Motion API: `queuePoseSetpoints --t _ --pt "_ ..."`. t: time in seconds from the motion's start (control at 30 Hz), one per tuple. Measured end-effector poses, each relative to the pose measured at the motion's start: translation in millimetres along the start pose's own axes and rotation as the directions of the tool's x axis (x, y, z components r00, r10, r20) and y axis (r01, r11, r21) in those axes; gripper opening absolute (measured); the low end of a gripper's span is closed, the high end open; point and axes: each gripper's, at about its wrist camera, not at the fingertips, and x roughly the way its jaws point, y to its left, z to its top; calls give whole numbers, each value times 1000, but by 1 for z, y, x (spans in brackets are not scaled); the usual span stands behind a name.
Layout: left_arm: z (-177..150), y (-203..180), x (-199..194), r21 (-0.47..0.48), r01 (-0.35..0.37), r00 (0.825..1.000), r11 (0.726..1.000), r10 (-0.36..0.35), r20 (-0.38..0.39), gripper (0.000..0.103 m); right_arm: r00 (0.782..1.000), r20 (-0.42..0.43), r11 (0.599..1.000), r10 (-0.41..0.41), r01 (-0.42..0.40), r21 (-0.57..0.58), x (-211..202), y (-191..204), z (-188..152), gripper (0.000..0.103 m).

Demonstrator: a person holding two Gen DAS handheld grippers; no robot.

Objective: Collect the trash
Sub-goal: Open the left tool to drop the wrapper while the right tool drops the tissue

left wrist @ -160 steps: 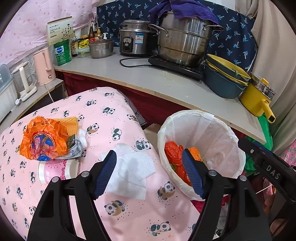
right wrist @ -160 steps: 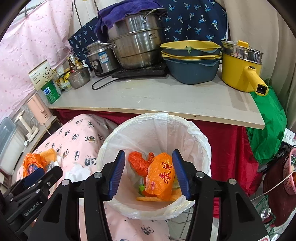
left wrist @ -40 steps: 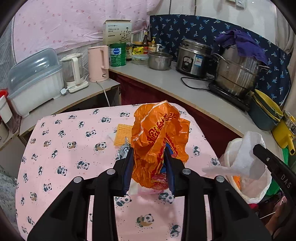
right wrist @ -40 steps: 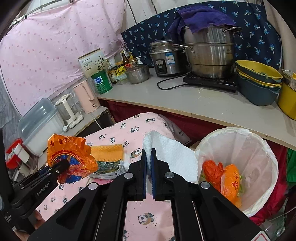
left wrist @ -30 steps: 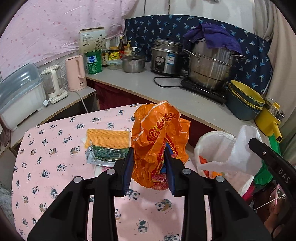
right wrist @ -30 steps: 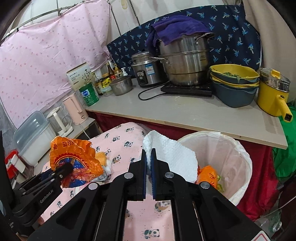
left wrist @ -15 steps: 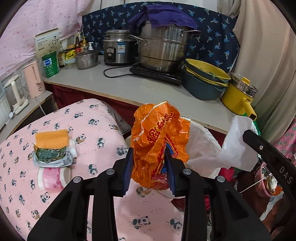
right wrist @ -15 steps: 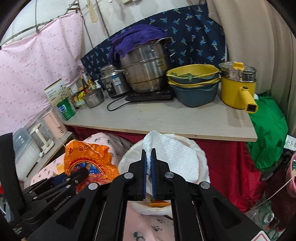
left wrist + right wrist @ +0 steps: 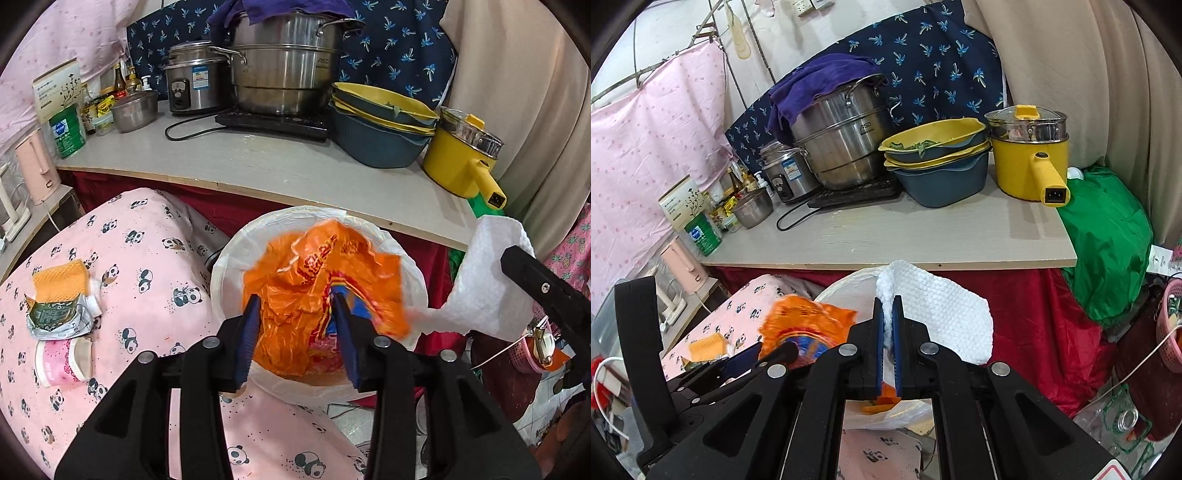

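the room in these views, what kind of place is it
Most likely a small home kitchen corner: a counter crowded with a steel steamer pot, rice cooker and yellow electric pot, beside a table under a panda-print cloth.

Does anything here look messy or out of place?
Yes: a pink paper cup lies tipped on its side on the panda-print tablecloth, beside a crumpled silver-green wrapper. Nothing looks spilled.

orange bag (image 9: 325, 295) filling the bin (image 9: 229, 258) mouth, countertop edge (image 9: 258, 184) close behind, pink table (image 9: 129, 277) left
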Motion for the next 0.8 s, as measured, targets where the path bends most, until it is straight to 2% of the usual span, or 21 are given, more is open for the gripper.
queuePoseSetpoints --t 0.23,0.3,0.37,0.5,0.8 --pt "1 8 5 -19 -37 999 999 37 6 55 1000 -9 1000 -2 2 1 6 -2 -1 5" --pt "1 14 3 -32 -54 998 998 55 14 64 1000 -8 1000 0 0 -5 6 0 0 5" --pt "0 22 -1 -45 -82 996 996 83 28 69 1000 -4 1000 2 -2 -12 6 3 2 5" --pt "-3 38 -9 -65 -131 990 989 134 42 69 1000 -3 999 14 -14 -30 12 12 7 5" --pt "-11 82 -28 -159 -179 981 971 189 50 72 999 -43 995 21 -26 -101 42 46 11 5"
